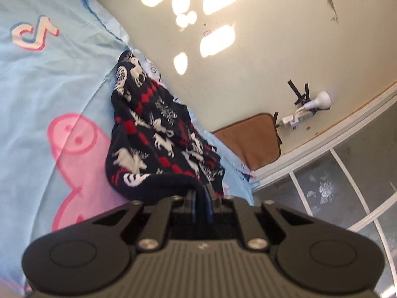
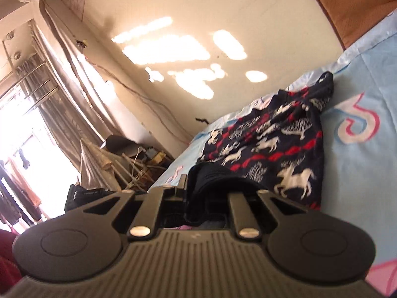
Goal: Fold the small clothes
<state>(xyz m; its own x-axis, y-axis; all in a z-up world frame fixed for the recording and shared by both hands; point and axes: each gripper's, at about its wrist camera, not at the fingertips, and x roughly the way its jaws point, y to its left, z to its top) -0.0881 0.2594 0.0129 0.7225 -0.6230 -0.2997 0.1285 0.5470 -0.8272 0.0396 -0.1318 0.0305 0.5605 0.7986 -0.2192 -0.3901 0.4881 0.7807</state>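
1. Left wrist view: a pale blue bedsheet with pink cartoon prints [image 1: 49, 79] carries the navy knitted garment patterned with white animals and red diamonds [image 1: 153, 134] — its long axis runs straight ahead, away from both claws.
2. Left gripper [image 1: 202, 196] is clamped on the garment's dark hem, at the near edge.
3. Right gripper [image 2: 206, 193] is likewise pinched on bunched dark hem — neither hand is nearer.

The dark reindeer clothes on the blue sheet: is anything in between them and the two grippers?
No, nothing visible is. The left gripper has its jaws shut on the dark hem of the reindeer-patterned garment, and the right gripper is shut on that hem too. The rest of it lies on the blue cartoon bedsheet.
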